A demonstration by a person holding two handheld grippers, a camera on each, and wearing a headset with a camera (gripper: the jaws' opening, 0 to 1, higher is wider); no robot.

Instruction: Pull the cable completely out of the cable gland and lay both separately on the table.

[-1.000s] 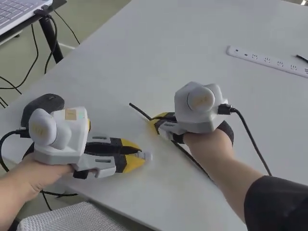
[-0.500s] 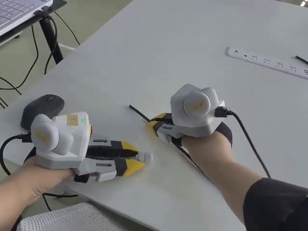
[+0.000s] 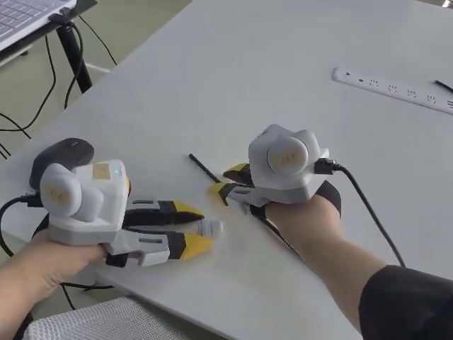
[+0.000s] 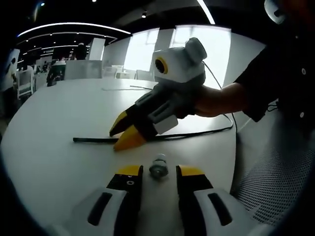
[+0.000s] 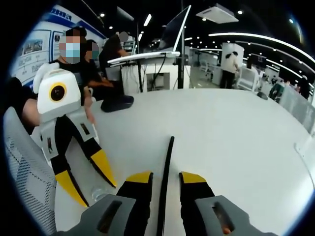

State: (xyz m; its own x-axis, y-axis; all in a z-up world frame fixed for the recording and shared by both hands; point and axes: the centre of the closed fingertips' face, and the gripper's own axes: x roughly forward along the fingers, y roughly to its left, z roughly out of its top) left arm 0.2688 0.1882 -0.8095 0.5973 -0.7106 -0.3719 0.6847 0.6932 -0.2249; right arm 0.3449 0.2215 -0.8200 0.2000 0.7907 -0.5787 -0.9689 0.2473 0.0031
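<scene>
Left claw (image 4: 160,173) wide open; cable gland (image 4: 158,166) lies loose on tabletop (image 3: 283,64) between my jaw tips. Right claw (image 5: 166,179) open, straddling black cable (image 5: 168,152) without pinching it. Gland and cable apart. Mouse (image 3: 62,152) just behind left claw. Power strip (image 3: 393,90) well apart, far side.

Cable (image 3: 204,167) black. Cable gland (image 3: 211,227) pale grey. Left gripper (image 3: 197,227), right gripper (image 3: 222,181): white bodies, black fingers (image 3: 157,207), yellow tips. Table (image 3: 269,78) white. Mouse (image 3: 62,151) dark grey.
</scene>
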